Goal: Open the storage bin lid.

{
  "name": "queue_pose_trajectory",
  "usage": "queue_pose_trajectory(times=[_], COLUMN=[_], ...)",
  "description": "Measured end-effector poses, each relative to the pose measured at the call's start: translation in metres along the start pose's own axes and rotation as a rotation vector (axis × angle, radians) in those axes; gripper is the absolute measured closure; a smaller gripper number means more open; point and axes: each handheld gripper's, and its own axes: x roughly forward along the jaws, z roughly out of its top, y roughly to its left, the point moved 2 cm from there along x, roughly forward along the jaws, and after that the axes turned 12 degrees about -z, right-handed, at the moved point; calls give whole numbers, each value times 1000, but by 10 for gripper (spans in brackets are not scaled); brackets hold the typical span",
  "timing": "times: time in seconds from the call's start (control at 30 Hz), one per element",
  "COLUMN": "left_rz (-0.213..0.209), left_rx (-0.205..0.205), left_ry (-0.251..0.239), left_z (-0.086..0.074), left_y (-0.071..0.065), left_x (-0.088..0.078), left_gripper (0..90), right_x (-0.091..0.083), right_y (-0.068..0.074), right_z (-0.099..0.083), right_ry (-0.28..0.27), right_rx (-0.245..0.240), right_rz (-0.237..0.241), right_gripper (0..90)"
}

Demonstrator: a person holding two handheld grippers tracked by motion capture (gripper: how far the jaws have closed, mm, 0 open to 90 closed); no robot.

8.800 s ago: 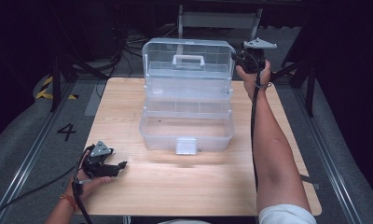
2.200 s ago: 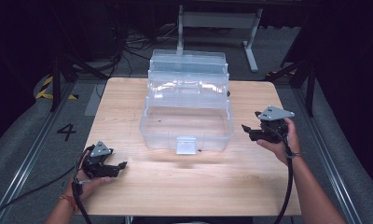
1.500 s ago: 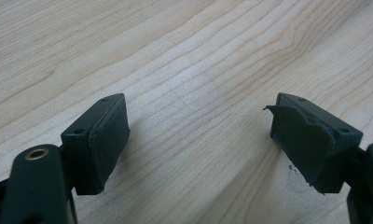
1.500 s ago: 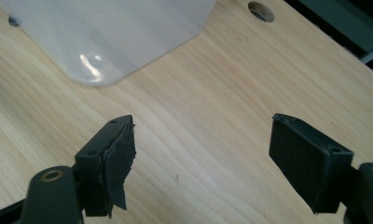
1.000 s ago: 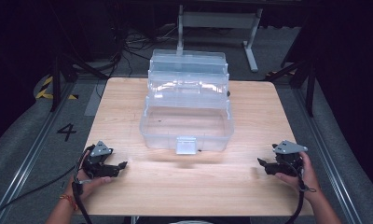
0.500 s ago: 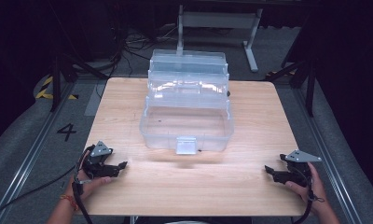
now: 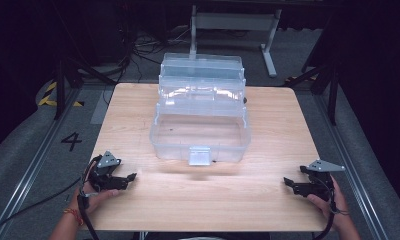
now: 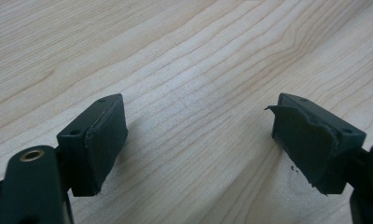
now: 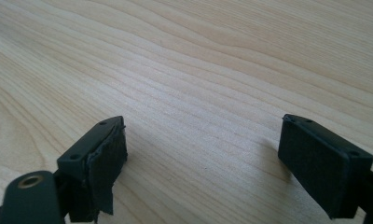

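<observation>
Right hand-held gripper (image 7: 289,183) lowered to table (image 7: 208,200), apparently resting.

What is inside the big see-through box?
The plastic box stands open on the table. Its bottom tub looks empty, just one tiny dark speck. The raised upper trays are too glary to tell.

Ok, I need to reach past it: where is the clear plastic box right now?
In the high view the clear plastic box stands open mid-table toward the far edge, well ahead of both grippers.
</observation>
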Motion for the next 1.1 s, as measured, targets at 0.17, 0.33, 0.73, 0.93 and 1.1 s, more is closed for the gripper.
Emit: queue_pose_trajectory(times=[0.17, 0.33, 0.73, 0.93, 1.1], left_rz=[-6, -11, -7, -9, -13], left_rx=[2, -16, 5, 4, -5], left_ry=[-1, -2, 1, 6, 5], left_z=[0, 0, 1, 1, 1], left_y=[0, -1, 0, 1, 0], left_x=[1, 1, 1, 1, 1], left_gripper=[177, 176, 168, 165, 165], right_x=[0, 0, 1, 2, 2], right_y=[0, 0, -1, -1, -1], right_z=[0, 0, 0, 0, 0], right_ry=[2, 5, 19, 20, 20], right_rx=[1, 5, 17, 20, 20], right_rz=[-2, -9, -26, -26, -25], right_gripper=[151, 138, 93, 87, 87])
